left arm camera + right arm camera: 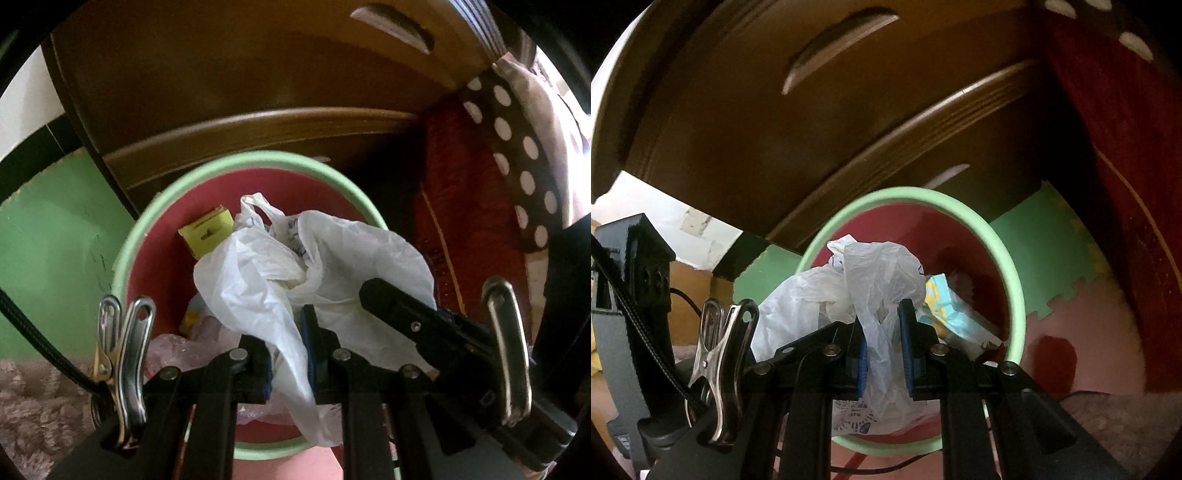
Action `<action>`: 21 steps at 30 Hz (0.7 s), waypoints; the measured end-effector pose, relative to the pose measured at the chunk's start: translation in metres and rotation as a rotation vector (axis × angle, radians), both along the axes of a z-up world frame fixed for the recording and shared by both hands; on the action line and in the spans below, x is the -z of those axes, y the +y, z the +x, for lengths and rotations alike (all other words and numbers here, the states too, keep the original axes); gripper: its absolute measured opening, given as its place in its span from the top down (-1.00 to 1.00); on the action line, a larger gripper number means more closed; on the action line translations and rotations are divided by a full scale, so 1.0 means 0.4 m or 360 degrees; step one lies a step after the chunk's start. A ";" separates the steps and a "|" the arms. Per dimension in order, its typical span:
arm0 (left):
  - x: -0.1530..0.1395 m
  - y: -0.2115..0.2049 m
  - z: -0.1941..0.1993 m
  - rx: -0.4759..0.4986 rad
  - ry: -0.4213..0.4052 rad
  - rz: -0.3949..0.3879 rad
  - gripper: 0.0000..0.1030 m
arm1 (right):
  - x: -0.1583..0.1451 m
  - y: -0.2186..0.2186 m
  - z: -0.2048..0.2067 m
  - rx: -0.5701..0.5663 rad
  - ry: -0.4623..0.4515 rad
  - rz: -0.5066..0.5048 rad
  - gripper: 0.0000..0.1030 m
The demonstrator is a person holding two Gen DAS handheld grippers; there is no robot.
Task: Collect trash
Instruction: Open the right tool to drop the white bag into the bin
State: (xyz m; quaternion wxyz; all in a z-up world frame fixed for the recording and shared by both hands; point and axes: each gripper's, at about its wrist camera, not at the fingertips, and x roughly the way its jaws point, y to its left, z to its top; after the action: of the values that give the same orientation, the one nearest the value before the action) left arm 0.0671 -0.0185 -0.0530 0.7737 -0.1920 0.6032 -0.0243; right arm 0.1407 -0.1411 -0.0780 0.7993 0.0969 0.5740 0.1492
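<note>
Wooden drawers (229, 81) behind bin (258, 157), bagged tongs (286, 354).

White plastic bag (258, 280), red bin (155, 258) with green rim, brown polka-dot fabric (517, 155)

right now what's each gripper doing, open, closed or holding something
Left gripper: closed on the white plastic bag, over the bin.
Right gripper: closed on the same bag, at another part of it.

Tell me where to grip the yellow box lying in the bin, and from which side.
Grip the yellow box across its raised upper edge, coming from above on the side away from the white plastic bag. It leans against the bin wall, bag covering its lower corner.
</note>
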 end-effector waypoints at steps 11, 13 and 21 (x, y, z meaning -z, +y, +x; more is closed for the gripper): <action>0.047 0.027 0.010 -0.0054 0.0070 -0.0069 0.75 | 0.045 -0.018 0.012 0.0045 0.0063 0.0004 0.68; 0.046 0.031 0.009 -0.0060 0.0069 -0.0064 0.75 | 0.051 -0.020 0.012 0.0045 0.0065 0.0001 0.68; 0.051 0.036 0.011 -0.0103 0.0084 -0.0031 0.63 | 0.074 -0.028 0.031 0.0101 0.0081 -0.0023 0.69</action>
State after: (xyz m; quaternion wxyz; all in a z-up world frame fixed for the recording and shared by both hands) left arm 0.0713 -0.0041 -0.0734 0.7561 -0.2196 0.6165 0.0000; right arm 0.1529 -0.1522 -0.1076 0.7895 0.1130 0.5919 0.1170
